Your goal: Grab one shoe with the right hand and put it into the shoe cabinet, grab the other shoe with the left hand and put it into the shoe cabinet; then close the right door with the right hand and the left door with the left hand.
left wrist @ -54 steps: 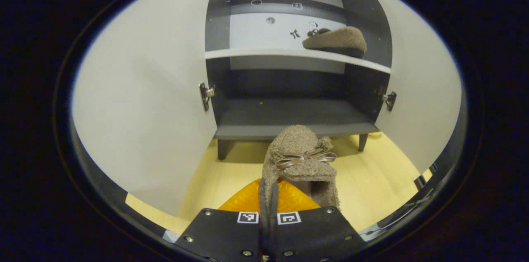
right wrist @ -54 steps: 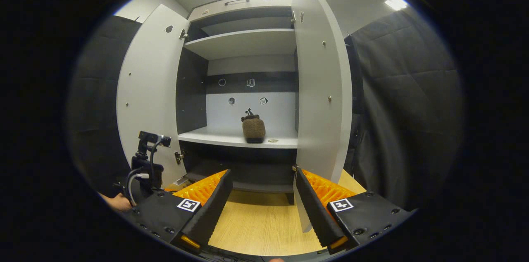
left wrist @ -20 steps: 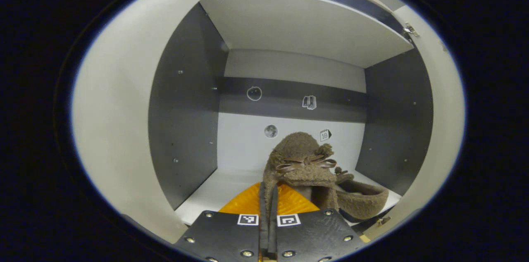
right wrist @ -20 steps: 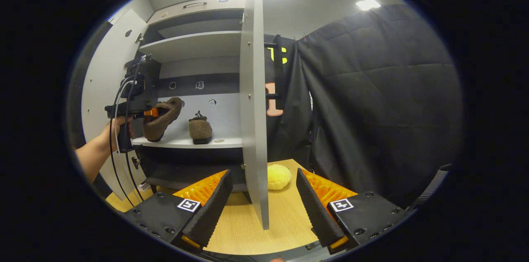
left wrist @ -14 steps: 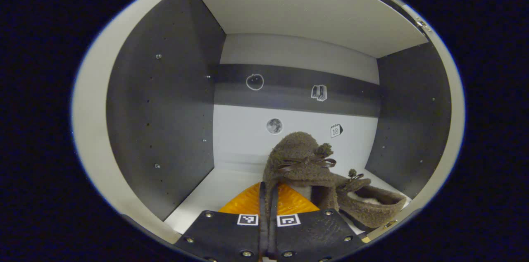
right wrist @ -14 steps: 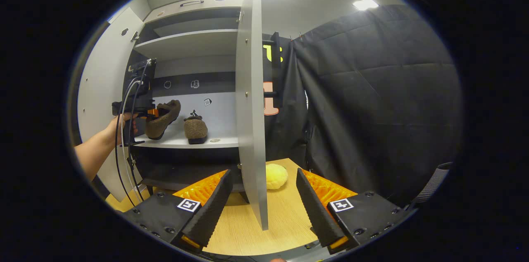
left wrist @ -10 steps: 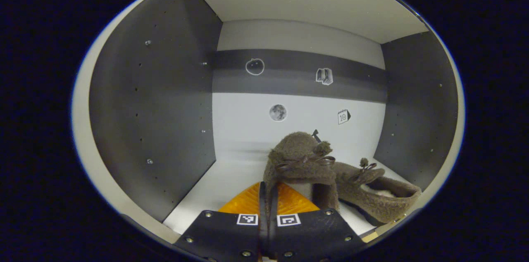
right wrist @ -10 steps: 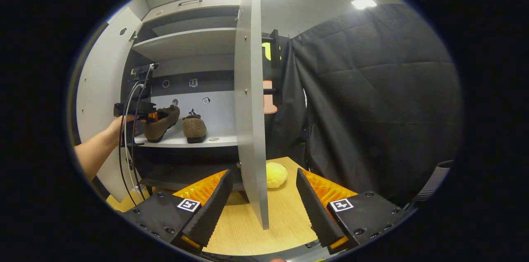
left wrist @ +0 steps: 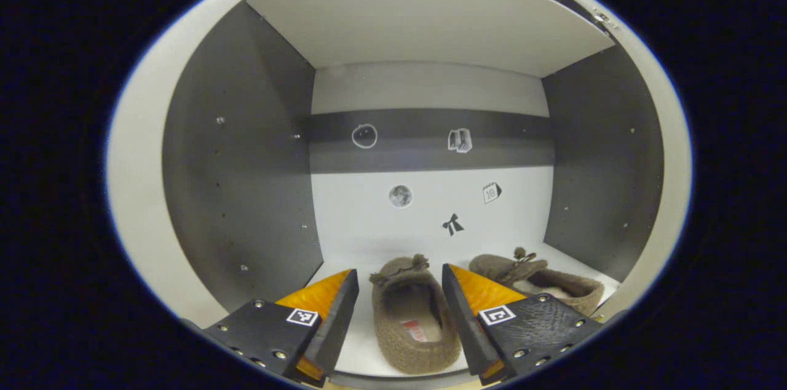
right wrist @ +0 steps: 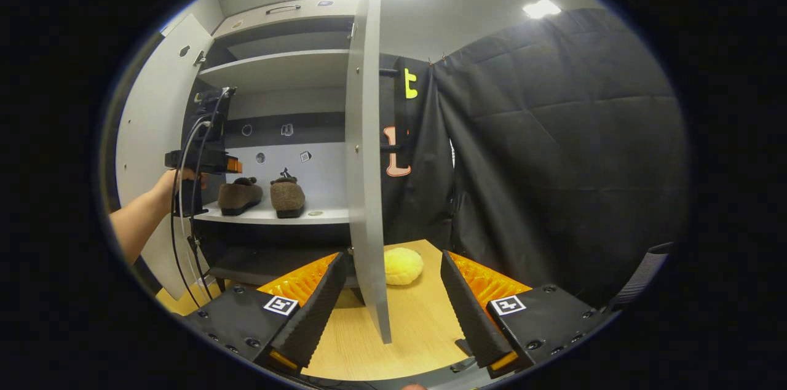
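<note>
Two fuzzy brown slippers stand side by side on the cabinet's white middle shelf (left wrist: 344, 267). In the left gripper view, the nearer slipper (left wrist: 415, 316) lies between the fingers of my open left gripper (left wrist: 398, 322), untouched by them. The other slipper (left wrist: 541, 282) rests to its right. In the right gripper view, the same two slippers (right wrist: 240, 195) (right wrist: 288, 196) sit on the shelf, with my left gripper (right wrist: 212, 162) held by a hand just in front of them. My right gripper (right wrist: 387, 298) is open low over the floor, its fingers either side of the right door's edge (right wrist: 366, 193), apart from it.
The left door (right wrist: 150, 125) stands open at the left. A yellow fluffy ball (right wrist: 403, 266) lies on the wooden floor (right wrist: 418, 328) behind the right door. Black cloth (right wrist: 553, 162) hangs to the right. Cables (right wrist: 184, 218) dangle from the left gripper.
My left gripper has opened and let go of the slipper, which now rests flat on the shelf beside the other one. The right gripper has barely moved.
</note>
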